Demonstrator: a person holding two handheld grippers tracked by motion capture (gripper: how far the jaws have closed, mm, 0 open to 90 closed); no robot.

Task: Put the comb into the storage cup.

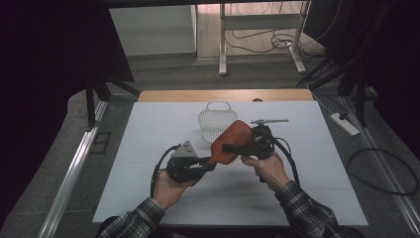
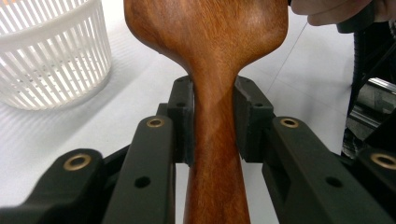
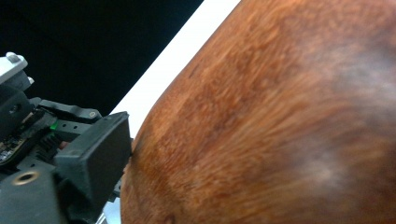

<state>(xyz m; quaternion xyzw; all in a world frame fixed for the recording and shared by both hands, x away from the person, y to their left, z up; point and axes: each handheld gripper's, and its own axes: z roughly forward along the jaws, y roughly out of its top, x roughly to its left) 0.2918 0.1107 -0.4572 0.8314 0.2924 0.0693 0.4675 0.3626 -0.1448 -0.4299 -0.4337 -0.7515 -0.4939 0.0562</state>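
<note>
L hand-held gripper (image 2: pixel 212 121) clamps wooden paddle (image 2: pixel 210 56) (unlabelled).

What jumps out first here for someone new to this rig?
The reddish-brown wooden paddle, held up above the middle of the white table between both grippers. The left gripper has its jaws clamped on the paddle's narrow handle, while the right gripper sits against the broad blade, one jaw's pad at its edge. Just behind stands a white slatted basket, and a metal tool lies to its right.

Plaid sleeves (image 1: pixel 307 208); black claws (image 2: pixel 212 116), apparently brass-riveted.
</note>
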